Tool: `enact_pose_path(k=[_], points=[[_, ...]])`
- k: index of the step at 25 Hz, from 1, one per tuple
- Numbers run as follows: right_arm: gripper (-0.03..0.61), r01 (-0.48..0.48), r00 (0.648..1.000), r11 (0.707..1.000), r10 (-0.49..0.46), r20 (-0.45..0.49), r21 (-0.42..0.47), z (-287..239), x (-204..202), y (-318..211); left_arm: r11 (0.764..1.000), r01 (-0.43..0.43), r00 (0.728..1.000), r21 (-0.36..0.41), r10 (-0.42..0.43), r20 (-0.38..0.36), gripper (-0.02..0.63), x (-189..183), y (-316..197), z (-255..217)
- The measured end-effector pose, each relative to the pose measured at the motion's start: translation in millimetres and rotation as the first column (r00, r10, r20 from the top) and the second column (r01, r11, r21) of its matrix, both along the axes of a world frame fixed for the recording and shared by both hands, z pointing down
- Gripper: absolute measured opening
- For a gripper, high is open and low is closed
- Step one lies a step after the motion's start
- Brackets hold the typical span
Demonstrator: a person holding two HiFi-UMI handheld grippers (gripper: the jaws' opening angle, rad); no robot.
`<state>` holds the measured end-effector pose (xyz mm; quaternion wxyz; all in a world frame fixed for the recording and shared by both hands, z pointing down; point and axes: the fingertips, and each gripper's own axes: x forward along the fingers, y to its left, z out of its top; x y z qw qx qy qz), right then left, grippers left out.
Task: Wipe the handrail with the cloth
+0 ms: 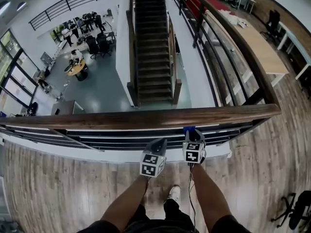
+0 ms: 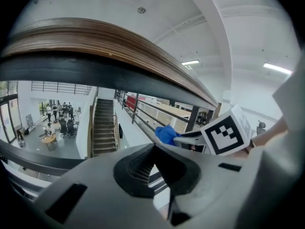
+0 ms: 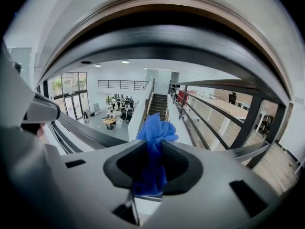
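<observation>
Mezzanine with a wood-plank floor (image 1: 252, 144), overlooking an atrium.

Head view: one wooden handrail (image 1: 146, 118) runs left-right, brown top over several black horizontal bars. One staircase (image 1: 153, 47) drops away beyond it. Long table (image 1: 260, 47) on the right, office chair (image 1: 296, 212) bottom right. Two grippers are held side by side just below the rail: left gripper (image 1: 158, 142) and right gripper (image 1: 190, 132). One blue cloth (image 1: 188, 129) sticks out at the right one's tip, just under the rail edge. Can't confirm contact.

Left gripper view: left gripper (image 2: 155, 145) jaws pressed together, nothing between them. Handrail (image 2: 95, 42) arcs overhead, layered wood on a dark underside. Right gripper (image 2: 183, 136) is alongside, with the cloth (image 2: 167, 133) bunched at its tip.

Right gripper view: right gripper (image 3: 153, 149) jaws pinching the cloth (image 3: 155, 128), crumpled blue fabric bunched past the tips and trailing down between the pads. Handrail (image 3: 167, 35) curves overhead, apart from the cloth here. Nothing sits between cloth and rail.
</observation>
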<state>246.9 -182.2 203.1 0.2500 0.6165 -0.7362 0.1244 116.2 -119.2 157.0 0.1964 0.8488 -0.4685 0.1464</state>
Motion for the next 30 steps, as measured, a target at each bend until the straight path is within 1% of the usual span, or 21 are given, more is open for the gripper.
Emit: enact_pose_path(k=[6,12,15,17,19,22,25,28,30], points=[[0.092,-0.077,0.997,0.997,0.077,-0.001,0.006,-1.0,74.8,-4.1,0.997,-0.074,0.997,-0.009,0.075,0.007,0.005,67.3,-11.0,6.7],[0.092,-0.155,0.987,0.988,0.156,-0.035,0.016,1.2,171.2,-9.2,0.987,-0.158,0.987,-0.013,0.159,0.016,0.005,136.7,-21.0,11.7],[0.092,-0.179,0.983,0.984,0.179,-0.038,0.006,1.6,211.4,-12.2,0.981,-0.196,0.980,-0.014,0.196,0.017,0.005,166.7,-22.9,12.3],[0.092,-0.190,0.981,0.982,0.190,-0.045,-0.004,2.3,235.2,-14.4,0.979,-0.202,0.979,-0.016,0.202,0.014,0.005,183.3,-25.7,13.1],[0.092,-0.205,0.977,0.979,0.204,-0.056,-0.008,4.7,259.3,-14.7,0.981,-0.190,0.982,-0.024,0.190,-0.006,0.005,199.8,-29.5,12.1],[0.092,-0.229,0.970,0.973,0.228,-0.081,-0.003,6.4,292.6,-13.4,0.980,-0.196,0.980,-0.026,0.195,-0.035,0.005,229.5,-31.4,7.7],[0.092,-0.247,0.964,0.969,0.245,-0.100,-0.015,5.0,319.7,-11.0,0.975,-0.222,0.974,-0.022,0.221,-0.041,0.005,261.3,-32.9,5.6],[0.092,-0.234,0.958,0.972,0.230,-0.170,-0.004,3.5,345.0,-13.1,0.967,-0.254,0.967,-0.020,0.253,-0.043,0.005,294.1,-32.3,2.0],[0.092,-0.227,0.950,0.974,0.224,-0.216,0.011,3.2,362.4,-16.8,0.962,-0.274,0.960,-0.015,0.272,-0.066,0.005,315.4,-30.5,-2.9]])
